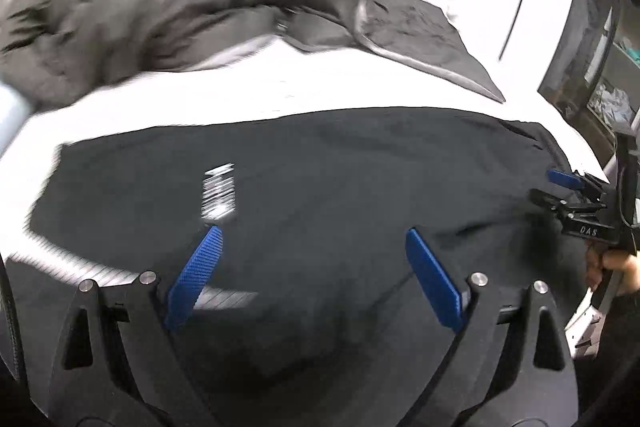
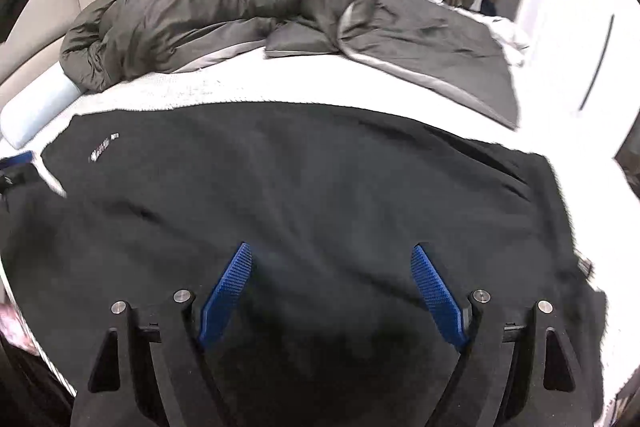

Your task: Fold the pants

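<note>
Black pants [image 2: 300, 187] flat on the white bed [image 1: 280, 87], both jaw sets spread, nothing pinched.
Left gripper [image 1: 314, 267] and right gripper [image 2: 332, 283] hover over the cloth; its far edge lies ahead of the jaws, then bare sheet, then a grey duvet [image 2: 224, 7] bunched beyond.

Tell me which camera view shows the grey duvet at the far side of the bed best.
The right wrist view: the grey duvet appears sharp and whole, bunched at the left and spreading flat at the right. In the left wrist view the duvet is motion-blurred and cut off at the left edge of the picture.
</note>
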A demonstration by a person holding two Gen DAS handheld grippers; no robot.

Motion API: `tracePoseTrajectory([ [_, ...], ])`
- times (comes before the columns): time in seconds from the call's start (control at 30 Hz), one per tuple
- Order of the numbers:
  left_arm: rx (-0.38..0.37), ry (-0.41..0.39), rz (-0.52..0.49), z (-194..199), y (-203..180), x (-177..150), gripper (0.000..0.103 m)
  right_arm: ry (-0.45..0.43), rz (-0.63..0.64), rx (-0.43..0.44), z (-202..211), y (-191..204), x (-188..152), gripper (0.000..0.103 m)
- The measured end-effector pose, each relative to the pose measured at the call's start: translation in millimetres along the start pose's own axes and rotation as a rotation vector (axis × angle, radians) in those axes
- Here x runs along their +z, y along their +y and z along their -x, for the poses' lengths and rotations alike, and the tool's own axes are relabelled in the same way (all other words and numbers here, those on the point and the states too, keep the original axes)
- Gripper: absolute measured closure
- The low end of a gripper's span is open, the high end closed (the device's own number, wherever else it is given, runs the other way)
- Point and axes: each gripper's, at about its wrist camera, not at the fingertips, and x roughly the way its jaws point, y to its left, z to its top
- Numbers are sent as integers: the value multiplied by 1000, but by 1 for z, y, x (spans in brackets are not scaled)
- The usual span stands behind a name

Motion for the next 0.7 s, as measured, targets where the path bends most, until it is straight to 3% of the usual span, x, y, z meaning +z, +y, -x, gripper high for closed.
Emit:
tracePoseTrajectory([
  [0.2,-26,153,-79,-102,-62,27,11,72,54,67,-66,21,63,19],
  [0.3,21,285,-148,-137,-75,11,11,148,135,91,-99,38,67,19],
  [0.4,16,279,-185,-138,-77,3,8,219,252,33,-118,35,53,19],
  [0.5,-3,281,-187,-135,-69,1,8,225,189,11,-108,-25,44,19],
  [0.53,-5,280,-191,-133,-66,-1,8,228,161,-50,-105,-48,41,19],
  [0.6,22,284,-196,-131,-62,-3,2,227,119,-259,-100,-106,31,19],
  [0.7,43,288,-177,-125,-58,-3,2,240,-16,-252,-98,-159,24,19],
])
